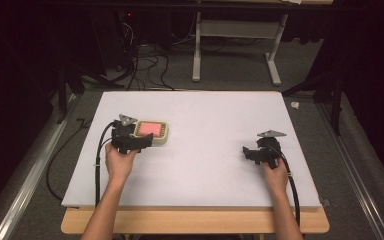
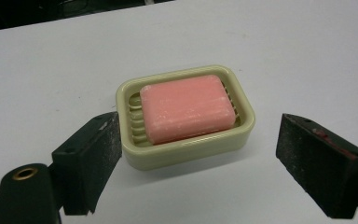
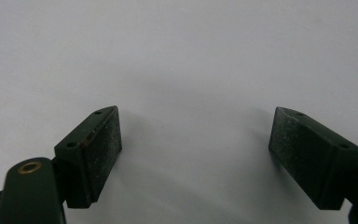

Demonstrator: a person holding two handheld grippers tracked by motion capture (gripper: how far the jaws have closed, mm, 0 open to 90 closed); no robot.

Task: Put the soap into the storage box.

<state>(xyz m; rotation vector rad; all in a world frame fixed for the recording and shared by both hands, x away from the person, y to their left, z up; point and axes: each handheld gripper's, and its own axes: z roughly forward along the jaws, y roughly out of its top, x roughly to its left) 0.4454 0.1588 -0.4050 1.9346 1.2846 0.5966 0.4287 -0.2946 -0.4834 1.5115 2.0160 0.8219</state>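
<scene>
The soap dish (image 2: 185, 116), with a pink soap bar (image 2: 187, 108) in it, sits between the wide-open jaws of the left gripper (image 2: 199, 161), with bare table (image 1: 210, 115) around it. The right gripper (image 3: 193, 156), well away from the dish, gapes equally wide over the bare table, holding nothing.

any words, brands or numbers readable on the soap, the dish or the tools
None can be read.
Pink soap bar: plain top, no stamp legible.
Cream soap dish: bare rim and wall, no label.
Left tool and right tool: black pads, no markings.
</scene>
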